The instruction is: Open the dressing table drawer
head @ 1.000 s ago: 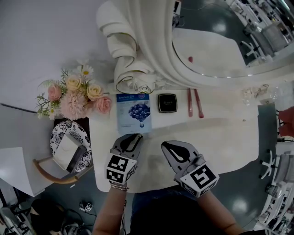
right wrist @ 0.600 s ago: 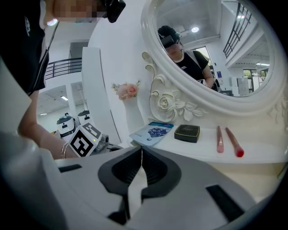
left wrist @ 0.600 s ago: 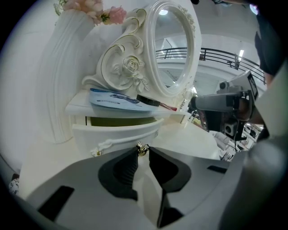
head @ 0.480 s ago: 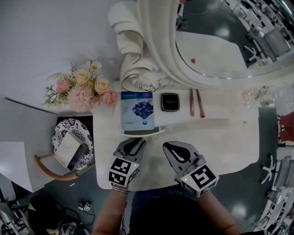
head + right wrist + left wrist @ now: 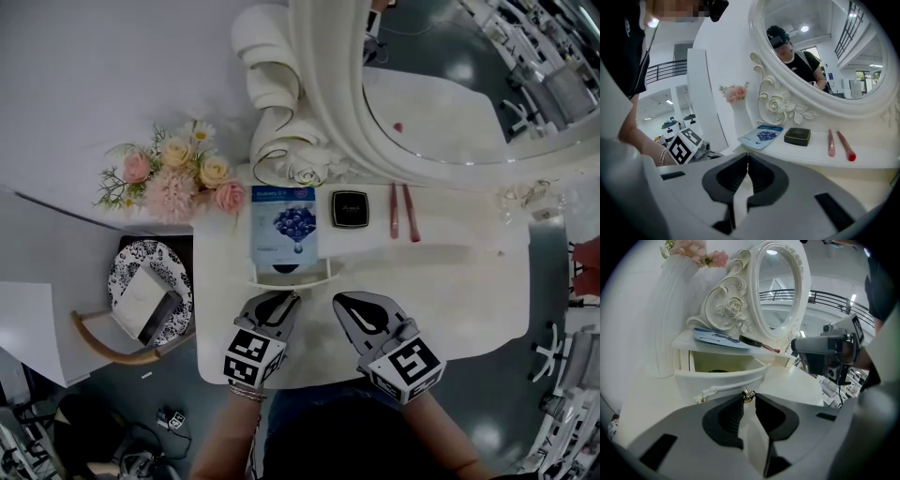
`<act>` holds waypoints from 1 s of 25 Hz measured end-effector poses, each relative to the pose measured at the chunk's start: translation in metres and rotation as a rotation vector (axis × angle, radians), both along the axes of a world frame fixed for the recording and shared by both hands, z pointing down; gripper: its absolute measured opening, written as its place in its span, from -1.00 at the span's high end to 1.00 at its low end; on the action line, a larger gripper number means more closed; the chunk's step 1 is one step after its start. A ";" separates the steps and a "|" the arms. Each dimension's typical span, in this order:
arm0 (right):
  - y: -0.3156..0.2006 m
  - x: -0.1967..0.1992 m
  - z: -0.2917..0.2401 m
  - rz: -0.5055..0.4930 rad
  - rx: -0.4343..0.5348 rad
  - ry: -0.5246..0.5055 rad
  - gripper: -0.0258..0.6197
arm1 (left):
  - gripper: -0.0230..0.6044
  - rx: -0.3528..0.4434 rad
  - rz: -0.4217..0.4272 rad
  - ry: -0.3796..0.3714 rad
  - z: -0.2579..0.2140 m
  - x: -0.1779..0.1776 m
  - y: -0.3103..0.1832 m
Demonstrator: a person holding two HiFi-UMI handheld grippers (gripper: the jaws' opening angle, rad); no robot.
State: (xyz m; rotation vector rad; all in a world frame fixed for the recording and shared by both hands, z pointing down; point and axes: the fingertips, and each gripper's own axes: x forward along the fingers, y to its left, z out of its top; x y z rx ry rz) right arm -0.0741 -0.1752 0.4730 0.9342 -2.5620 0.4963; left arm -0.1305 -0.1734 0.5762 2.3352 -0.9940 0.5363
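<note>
The left gripper's (image 5: 749, 397) fingers (image 5: 732, 412) are clenched on the small gold knob (image 5: 748, 393) of the white curved-front drawer (image 5: 717, 379). The drawer sits below the ornate white-framed oval mirror (image 5: 780, 291), under the shelf (image 5: 684, 341) carrying a blue-printed sachet (image 5: 716, 337). It stands partly out with its pale inside showing, so the opening looks well begun. A further pull away from the mirror seems to be what is left. The right gripper (image 5: 746, 158), its fingers closed on nothing, hovers before the mirror.
</note>
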 end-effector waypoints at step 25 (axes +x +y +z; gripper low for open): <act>0.002 -0.004 -0.006 -0.037 0.006 0.001 0.86 | 0.60 -0.011 -0.019 0.022 0.000 -0.003 0.016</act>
